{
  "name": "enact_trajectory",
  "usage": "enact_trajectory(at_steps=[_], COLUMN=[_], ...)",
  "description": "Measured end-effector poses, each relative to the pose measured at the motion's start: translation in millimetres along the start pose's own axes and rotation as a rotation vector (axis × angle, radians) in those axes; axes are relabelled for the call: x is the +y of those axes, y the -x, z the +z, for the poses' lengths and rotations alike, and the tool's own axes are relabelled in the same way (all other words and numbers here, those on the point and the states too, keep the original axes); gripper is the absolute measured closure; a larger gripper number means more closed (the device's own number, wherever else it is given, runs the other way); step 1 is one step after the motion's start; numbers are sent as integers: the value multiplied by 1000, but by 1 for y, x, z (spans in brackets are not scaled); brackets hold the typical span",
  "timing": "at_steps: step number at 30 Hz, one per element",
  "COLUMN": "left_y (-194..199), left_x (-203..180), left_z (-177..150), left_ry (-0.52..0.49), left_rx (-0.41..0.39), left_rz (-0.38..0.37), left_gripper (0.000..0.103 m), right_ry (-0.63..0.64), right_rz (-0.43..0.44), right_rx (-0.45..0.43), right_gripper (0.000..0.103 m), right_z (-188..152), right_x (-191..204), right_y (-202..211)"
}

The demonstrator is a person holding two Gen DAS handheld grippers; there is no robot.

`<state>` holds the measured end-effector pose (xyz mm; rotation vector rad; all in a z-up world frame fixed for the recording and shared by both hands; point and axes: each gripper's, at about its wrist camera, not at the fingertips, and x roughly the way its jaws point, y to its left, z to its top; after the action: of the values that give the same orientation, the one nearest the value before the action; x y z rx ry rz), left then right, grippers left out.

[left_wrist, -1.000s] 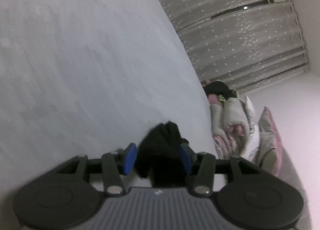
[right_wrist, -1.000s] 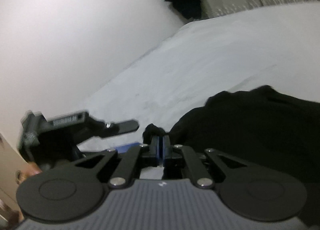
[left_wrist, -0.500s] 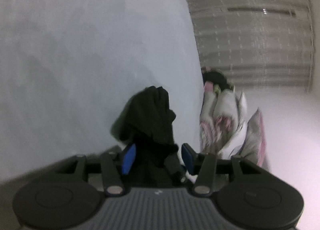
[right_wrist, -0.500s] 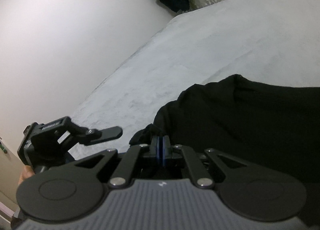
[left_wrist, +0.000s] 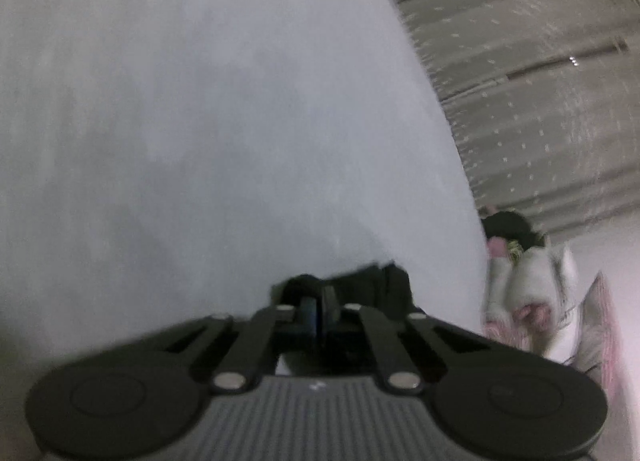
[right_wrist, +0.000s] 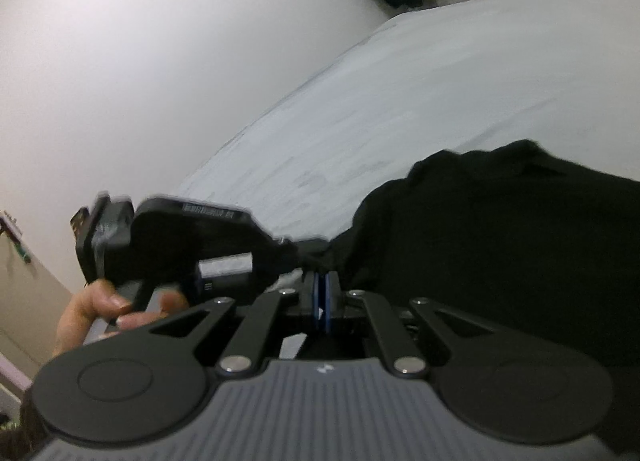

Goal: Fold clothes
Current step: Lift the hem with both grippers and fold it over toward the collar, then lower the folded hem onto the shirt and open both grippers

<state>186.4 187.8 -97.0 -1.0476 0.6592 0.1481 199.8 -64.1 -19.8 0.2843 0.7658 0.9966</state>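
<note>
A wide bed covered by a pale grey sheet [right_wrist: 460, 73] carries a crumpled black cloth garment [right_wrist: 520, 241] on its near side. The left tongs [left_wrist: 319, 307] are clamped on the garment's edge, and the right tongs [right_wrist: 322, 295] pinch another part close by. A hand [right_wrist: 92, 313] grips the left handle.

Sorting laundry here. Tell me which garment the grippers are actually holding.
The black garment spread on the white bed, pinched by both grippers; the pink-and-white pile beside the bed lies untouched.
</note>
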Motion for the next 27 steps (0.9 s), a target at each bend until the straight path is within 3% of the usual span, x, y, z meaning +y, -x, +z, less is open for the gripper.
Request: enact_trajectory(at_steps=[3,5,7,8,11,13,16,17,23,25,27], left_y=[21,28,25,19,3,1,1,1,4,-1,0], left_x=[-17,-23,-21,-16,13,32,41,42,43,38,39], left_z=[17,28,40,47,61,63,70,72,67,58,56], left_ry=[-229,-376,-453,-464,-391,-302,-237,-244,-272,-294,-305], left_rx=[-114,-174,-185,-155,-54,-77,-75,-84,-119,-127,-133], left_rz=[12,77,123,122,96,24,-23,-34,-27,-16,-12], left_gripper=[101,101,101,101,100,95,90,88,88,88,88], right_ry=[12,15,5,0,-3,2,15,16,80,135,148], right_rz=[8,13,23,28,22,-10,-82,-112,-289,-385,-445], right_rx=[19,25,19,17,15,16,2,-18,-91,-98,-101], right_gripper=[100,98,87,87,86,85,66,61,60,54,40], right_z=[-3,-4,-5,-5,-6,-6,-4,-3,27,45,53], right_x=[4,6,5,4,1,0,0,1,10,3,-12], right_y=[-13,-17,-18,-19,-18,-18,-17,-14,-5,-8,-19])
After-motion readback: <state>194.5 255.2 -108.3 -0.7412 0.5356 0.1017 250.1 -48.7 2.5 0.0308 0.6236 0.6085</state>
